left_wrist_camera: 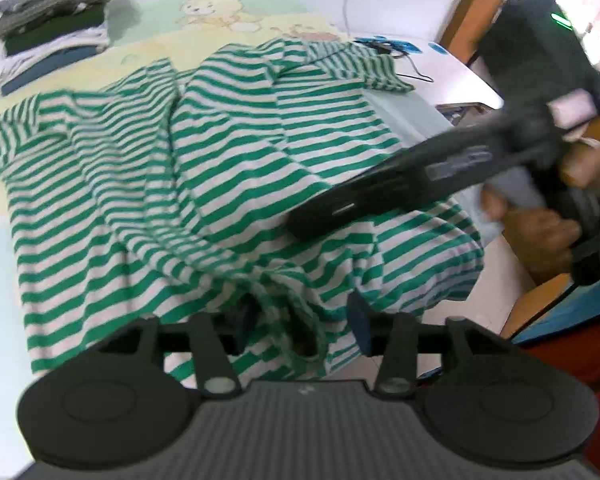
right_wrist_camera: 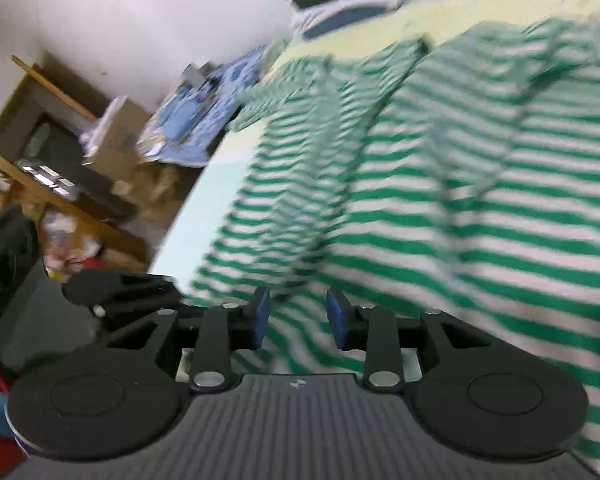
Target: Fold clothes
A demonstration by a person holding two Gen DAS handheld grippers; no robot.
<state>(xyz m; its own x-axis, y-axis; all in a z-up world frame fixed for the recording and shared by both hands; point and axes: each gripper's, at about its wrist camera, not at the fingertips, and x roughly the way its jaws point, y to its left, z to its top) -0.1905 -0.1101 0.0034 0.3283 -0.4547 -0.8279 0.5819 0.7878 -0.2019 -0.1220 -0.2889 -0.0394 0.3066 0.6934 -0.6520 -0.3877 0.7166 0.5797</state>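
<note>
Lying spread over the surface [left_wrist_camera: 148,52] is a green-and-white striped shirt [left_wrist_camera: 236,140] — rumpled, with a ridge of wrinkles down the middle and its near hem spilling over the front edge. A stack of folded clothes [left_wrist_camera: 52,20] sits at the far left corner, so the shirt looks to be the piece in hand, and the step reads as gathering its near hem before the first fold.

The left tongs [left_wrist_camera: 300,324] stand about half open. Bunched hem cloth sits in the gap between them, but the fingers do not look pressed onto it; I judge it loose, not gripped. The right tongs [right_wrist_camera: 298,320] are also partly open, with striped fabric showing behind the blue pads [right_wrist_camera: 262,316] — the blur makes it hard to say whether any cloth lies between them, and nothing looks clamped. In the left wrist view the right tongs reach in from the right, low over the shirt's right side, with the person's hand [left_wrist_camera: 548,236] on the handle.

The next move likely calls for each pair to close firmly on a hem corner, well apart from each other, then pull the cloth taut and flat before folding. A pinch on a wrinkle instead of the edge would carry the creases into the fold.
</note>
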